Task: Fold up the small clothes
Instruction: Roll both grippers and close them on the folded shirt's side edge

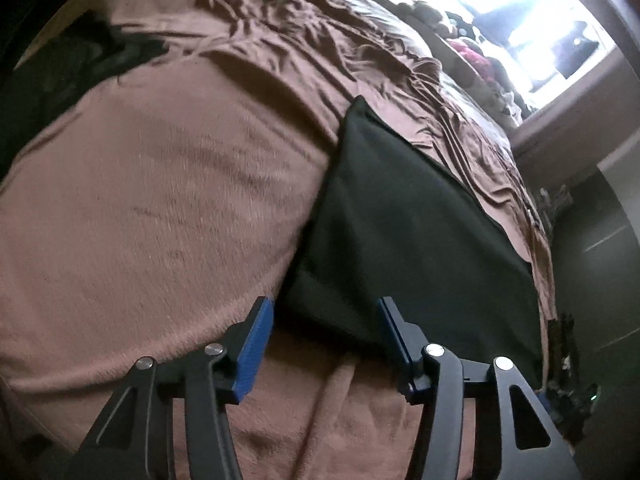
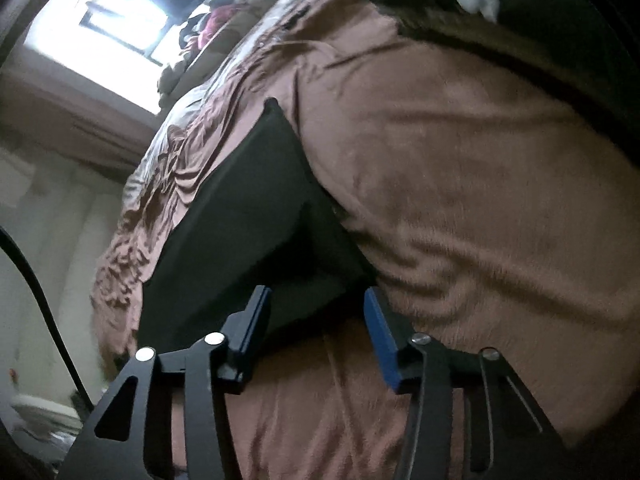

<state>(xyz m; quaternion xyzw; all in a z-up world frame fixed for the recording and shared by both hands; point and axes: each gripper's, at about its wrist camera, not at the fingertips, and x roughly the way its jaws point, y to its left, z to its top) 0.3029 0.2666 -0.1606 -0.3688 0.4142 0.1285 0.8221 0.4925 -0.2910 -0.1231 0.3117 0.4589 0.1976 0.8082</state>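
A dark, near-black garment (image 1: pixel 408 232) lies flat on a bed covered by a fuzzy brown blanket (image 1: pixel 160 208). It looks already folded into a neat, straight-edged panel, and in the right wrist view a second layer shows as a raised fold along its near side. It sits close to the edge of the bed, probably so that both tools can reach its nearest edge without stretching over the mattress. Beyond it the rumpled brown sheet (image 1: pixel 280 32) runs toward a bright window (image 1: pixel 520 20), where a heap of mixed clothes (image 1: pixel 476 56) waits, too blurred to sort out.

The left gripper (image 1: pixel 326 322) comes in from the near side, tilted steeply downward. Its blue-padded fingers (image 1: pixel 256 344) are parted, with the garment's near corner lying in the gap between them. The pads do not appear to press on the cloth, so I judge it released, nothing grasped.

The right gripper (image 2: pixel 316 314) mirrors it at the garment's (image 2: pixel 240 216) other near corner, angled down less steeply. Its fingers (image 2: pixel 384 340) also stand apart, straddling the dark edge where it meets the blanket (image 2: pixel 460 184). No pinch is visible here either.

With a claw set at each near corner, the pose reads as lining up to seize the edge and carry it over for another fold. Both views are smeared, so exact contact is uncertain. A dark cable (image 2: pixel 44 300) hangs at the left of the right wrist view.
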